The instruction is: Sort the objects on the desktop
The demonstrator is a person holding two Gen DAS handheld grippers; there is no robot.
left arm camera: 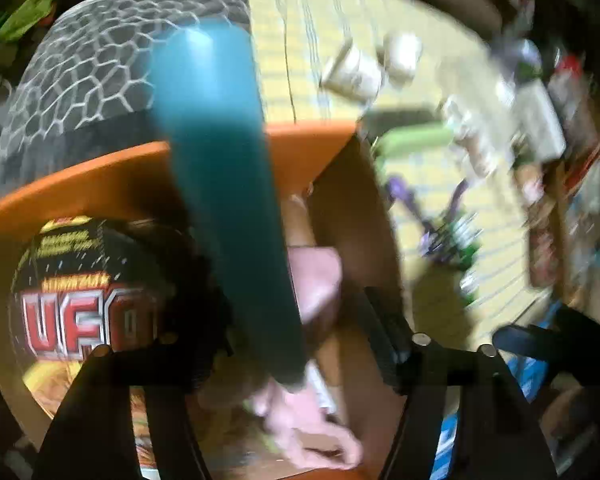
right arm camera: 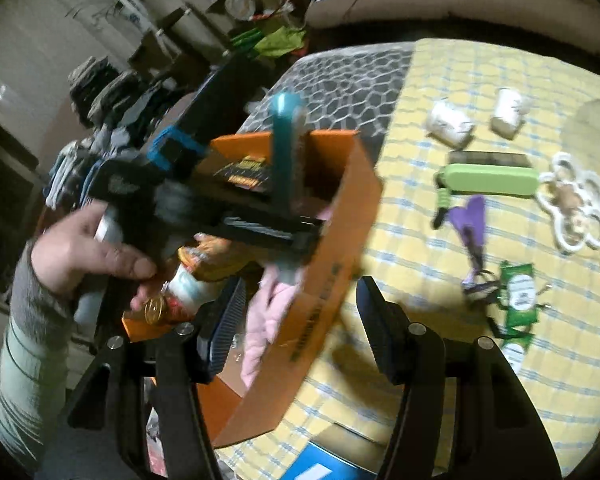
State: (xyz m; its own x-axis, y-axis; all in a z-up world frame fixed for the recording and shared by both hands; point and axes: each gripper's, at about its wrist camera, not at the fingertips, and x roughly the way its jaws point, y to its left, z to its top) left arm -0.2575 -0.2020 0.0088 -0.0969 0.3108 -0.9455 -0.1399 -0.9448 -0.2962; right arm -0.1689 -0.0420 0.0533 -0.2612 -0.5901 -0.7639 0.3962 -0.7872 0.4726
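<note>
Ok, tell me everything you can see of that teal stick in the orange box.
The teal stick is long, smooth and round-ended, plastic by its look. It stands nearly upright in the orange box, its top above the rim, its lower end down among pink cloth. The left gripper is around its base with jaws apart; whether they touch it is unclear.

My left gripper (right arm camera: 300, 236) hung over orange box (right arm camera: 336, 216), teal brush (right arm camera: 284, 152) upright between its parted fingers; my right gripper (right arm camera: 300, 320) gaped empty.
</note>
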